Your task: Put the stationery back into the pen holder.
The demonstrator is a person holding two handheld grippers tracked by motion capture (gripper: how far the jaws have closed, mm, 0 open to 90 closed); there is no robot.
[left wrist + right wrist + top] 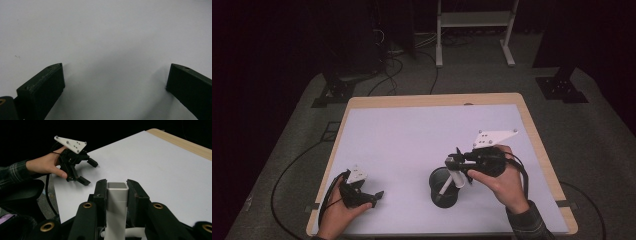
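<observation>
The right gripper [458, 164] is closed on a white square plastic tube [117, 202], its two black jaws pressing flat against opposite sides of the tube near its open upper end. In the high view the tube [451, 181] slants down from the jaws into a black round cup [444, 187] that stands on the white-topped desk [422, 135] directly beneath and slightly to the left of this gripper. The tube's lower end sits inside the cup, below the rim. The person's right hand [502, 181] wraps the gripper's body from behind, just right of the cup.

The left gripper [374, 196] rests at the near left corner of the desk, well apart from the cup and tube. Its jaws are spread wide with nothing between them, and the bare white desk surface [110, 37] lies under them. The right gripper view shows this left gripper [87, 171] farther off, held by the left hand [46, 165].
</observation>
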